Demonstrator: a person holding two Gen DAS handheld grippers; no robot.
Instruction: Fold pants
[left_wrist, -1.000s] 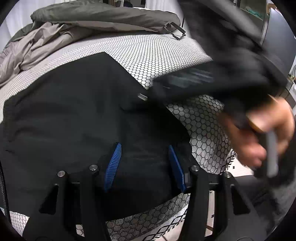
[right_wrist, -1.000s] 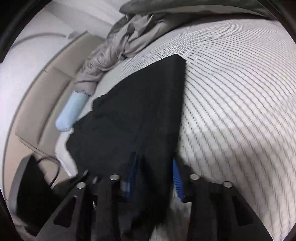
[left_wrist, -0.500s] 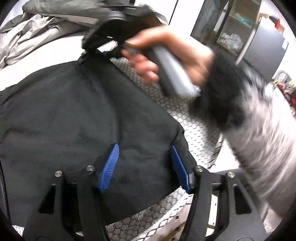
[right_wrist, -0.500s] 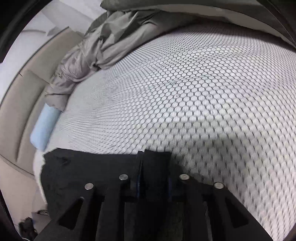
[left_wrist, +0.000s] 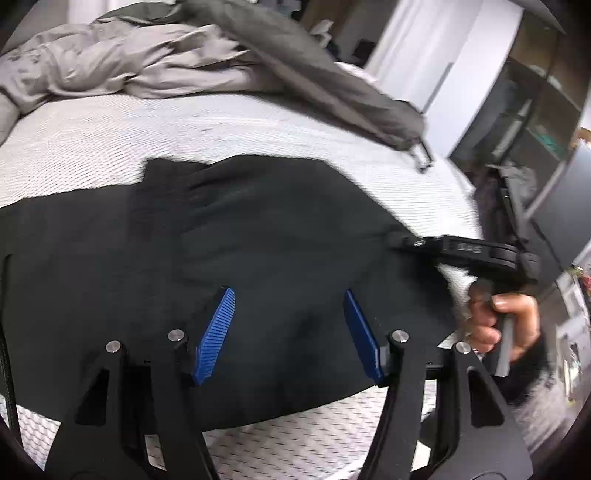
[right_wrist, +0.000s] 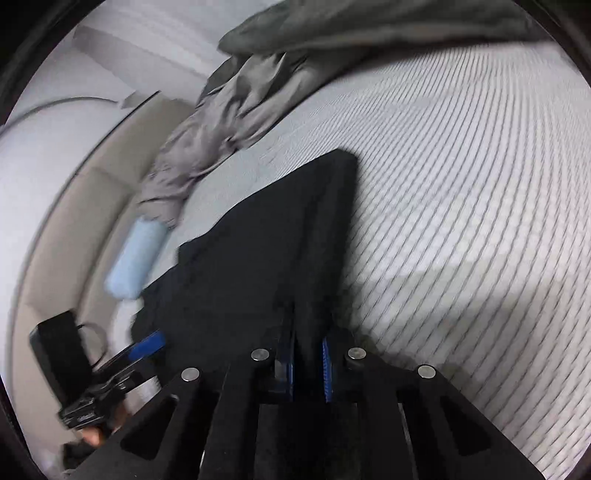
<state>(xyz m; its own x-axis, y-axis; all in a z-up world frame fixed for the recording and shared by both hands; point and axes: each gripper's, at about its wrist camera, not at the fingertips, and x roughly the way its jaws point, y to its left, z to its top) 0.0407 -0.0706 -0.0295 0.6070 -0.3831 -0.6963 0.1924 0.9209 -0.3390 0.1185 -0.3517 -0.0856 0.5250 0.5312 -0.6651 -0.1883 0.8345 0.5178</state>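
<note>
Right gripper is closing with a fold of the black pants between its blue pads; from its camera I see the cloth running off toward 12 o'clock over the white mesh mattress. Left gripper is spread, nothing pinched, hovering above the pants, which lie flat on the mattress. Right hand sits at 3 o'clock in the left view. Grey bedding is bunched at 12. Pale blue roll at 9 o'clock beside the pants.
</note>
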